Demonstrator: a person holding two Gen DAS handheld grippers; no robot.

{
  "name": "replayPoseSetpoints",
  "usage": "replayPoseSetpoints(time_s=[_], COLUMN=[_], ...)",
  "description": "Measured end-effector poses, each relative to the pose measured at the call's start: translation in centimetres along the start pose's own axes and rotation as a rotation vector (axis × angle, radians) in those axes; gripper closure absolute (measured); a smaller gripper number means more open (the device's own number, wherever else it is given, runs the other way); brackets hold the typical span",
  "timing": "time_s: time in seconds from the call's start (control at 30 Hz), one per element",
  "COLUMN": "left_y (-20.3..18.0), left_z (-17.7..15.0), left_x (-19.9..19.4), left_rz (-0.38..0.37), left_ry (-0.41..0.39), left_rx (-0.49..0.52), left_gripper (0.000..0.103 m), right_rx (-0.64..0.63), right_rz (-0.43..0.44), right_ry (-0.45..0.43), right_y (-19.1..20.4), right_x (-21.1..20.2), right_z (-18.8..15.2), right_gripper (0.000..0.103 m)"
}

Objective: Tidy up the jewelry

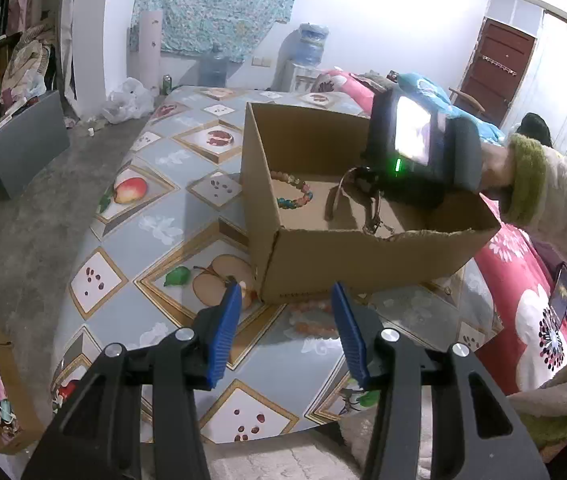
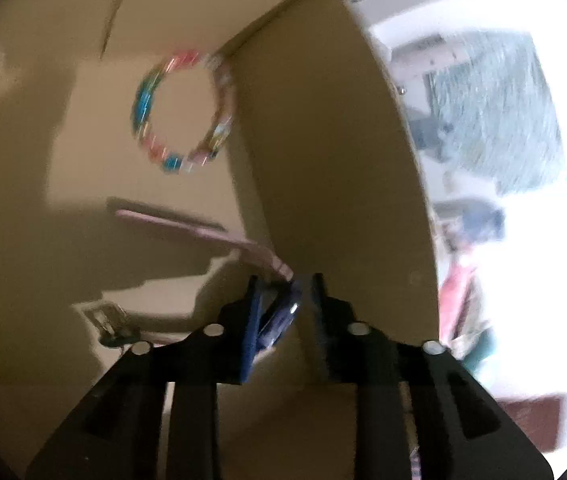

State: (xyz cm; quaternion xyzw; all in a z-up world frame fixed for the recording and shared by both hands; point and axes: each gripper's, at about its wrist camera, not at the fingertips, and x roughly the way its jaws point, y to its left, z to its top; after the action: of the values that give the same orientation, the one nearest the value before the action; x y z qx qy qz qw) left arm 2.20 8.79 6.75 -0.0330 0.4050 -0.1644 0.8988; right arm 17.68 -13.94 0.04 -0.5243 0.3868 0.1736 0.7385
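1. The left tongs (image 1: 287, 300) are spread with nothing between the blue pads. They hang over the patterned table (image 1: 155, 220), just in front of the cardboard box (image 1: 363, 264)
2. The right tongs (image 2: 283, 292) are down inside that box with the jaws partway apart. The dark face of the watch (image 2: 279, 320) sits between them and leans on one pad. I see a sliver of cardboard between it and the other pad, so I read the watch as let go, though the blur makes this uncertain
3. The watch strap (image 2: 203, 232) trails across the box floor. The multicoloured bead bracelet (image 1: 293, 194) lies flat in the far corner, apart from the watch
4. An orange bead bracelet (image 1: 311, 322) lies on the table just beside the near wall of the box. In the left wrist view it shows between the left pads, lower down and not touched
5. I judge the step in hand to be dropping the watch into the box, with two pieces now inside and at least one outside
6. Next I would lift the right tongs straight up, keeping the pads off the strap so the watch does not come out with them
7. Then I would lower the left tongs onto the orange beads and close on one side of the loop. The box wall is close, so the far pad has little room
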Motion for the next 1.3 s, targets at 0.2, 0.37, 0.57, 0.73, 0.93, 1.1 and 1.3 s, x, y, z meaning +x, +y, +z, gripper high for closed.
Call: replayPoseSetpoints(time_s=[0.2,0.37,0.57,0.73,0.93,1.1,1.3], left_y=[0.2,0.1,-0.7,-2.6,-5.3,-7.8,-9.4], left_z=[-0.6,-1.6,-3.0,-4.5,-6.6,-6.8,-6.9], left_x=[0.3,0.4,0.7,1.1,3.6,5.5,6.5], left_rz=[0.002,-0.011,-0.045,-0.102,-0.094,-0.068,-0.006], left_ry=[0.010,-0.002,-0.005,-0.004,0.058,0.065,0.014], left_rx=[-0.008,0.000,0.007,0.054,0.119,0.198,0.246], left_gripper=[0.057,0.053,0.048,0.041,0.038,0.038,0.038], right_rx=[0.350,0.705,0.900,0.865,0.943,1.054,1.065], right_rz=[0.166,0.334,0.443,0.473,0.426,0.383,0.376], right_ry=[-0.107,-0.271,-0.553,-0.685,-0.368,-0.192,-0.215], right_y=[-8.4,-11.1,-8.4,-2.4,7.0,10.1,11.0], right_x=[-3.2,-9.8,-19.8,-23.7,-18.1,-13.4,-12.9], right_z=[-1.4,-4.3,-9.4,-13.6,-14.2,-13.9,-12.8], right_gripper=[0.068,0.062,0.038,0.016,0.013,0.013,0.020])
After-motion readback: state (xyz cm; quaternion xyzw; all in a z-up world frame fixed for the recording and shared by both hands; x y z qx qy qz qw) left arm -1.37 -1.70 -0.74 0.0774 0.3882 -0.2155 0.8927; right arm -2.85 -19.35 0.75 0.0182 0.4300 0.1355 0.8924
